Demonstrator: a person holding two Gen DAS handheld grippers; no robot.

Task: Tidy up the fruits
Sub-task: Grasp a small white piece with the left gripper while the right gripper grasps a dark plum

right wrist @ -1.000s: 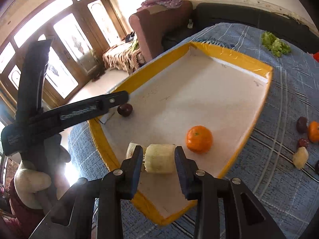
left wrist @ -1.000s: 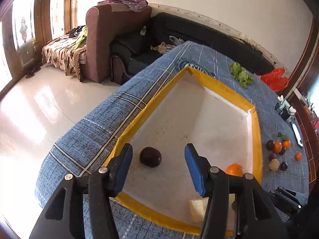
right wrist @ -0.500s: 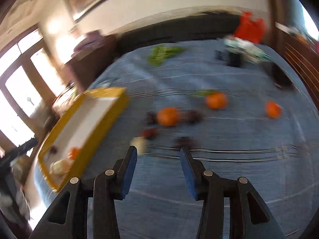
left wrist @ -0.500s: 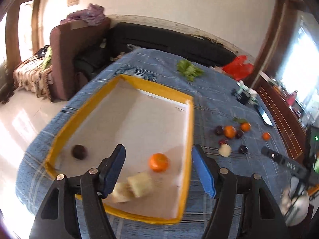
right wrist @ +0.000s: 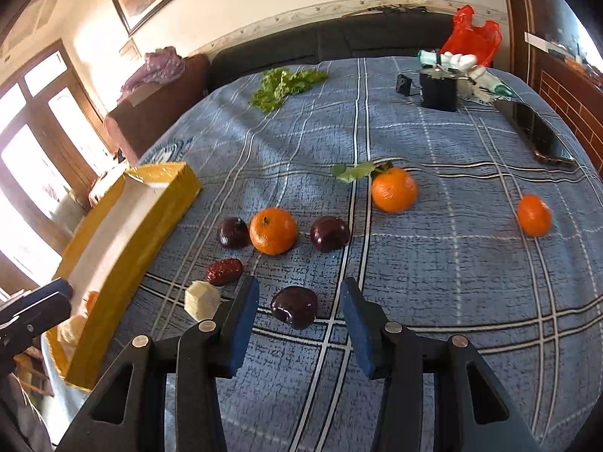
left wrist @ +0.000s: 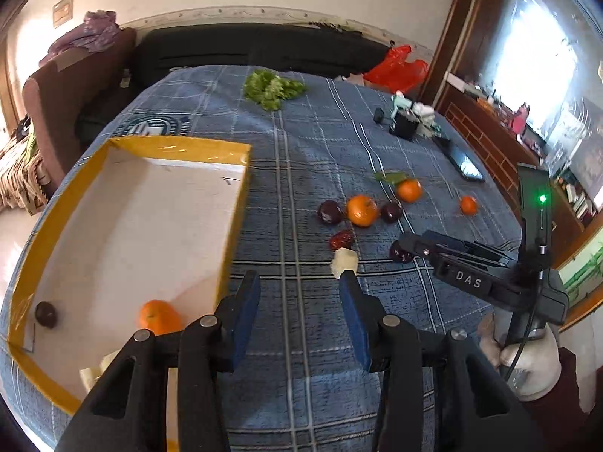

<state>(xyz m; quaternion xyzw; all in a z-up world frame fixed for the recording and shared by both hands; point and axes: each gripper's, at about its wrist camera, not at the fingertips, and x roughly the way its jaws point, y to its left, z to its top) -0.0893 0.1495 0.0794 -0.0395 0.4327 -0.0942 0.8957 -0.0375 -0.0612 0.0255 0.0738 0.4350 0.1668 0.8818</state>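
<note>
Left wrist: tray [left wrist: 241, 203] corner cut off

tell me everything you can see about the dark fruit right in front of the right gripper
The dark fruit is a glossy, deep purple-red plum-like piece, roundish and slightly lumpy, with bright highlights on its skin. It lies loose on the blue checked tablecloth, framed between the right gripper's blue-padded fingers, which stand apart and do not appear to touch it.

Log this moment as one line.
left gripper: open, closing, empty | right gripper: open, over plum | tray: orange inside
</note>
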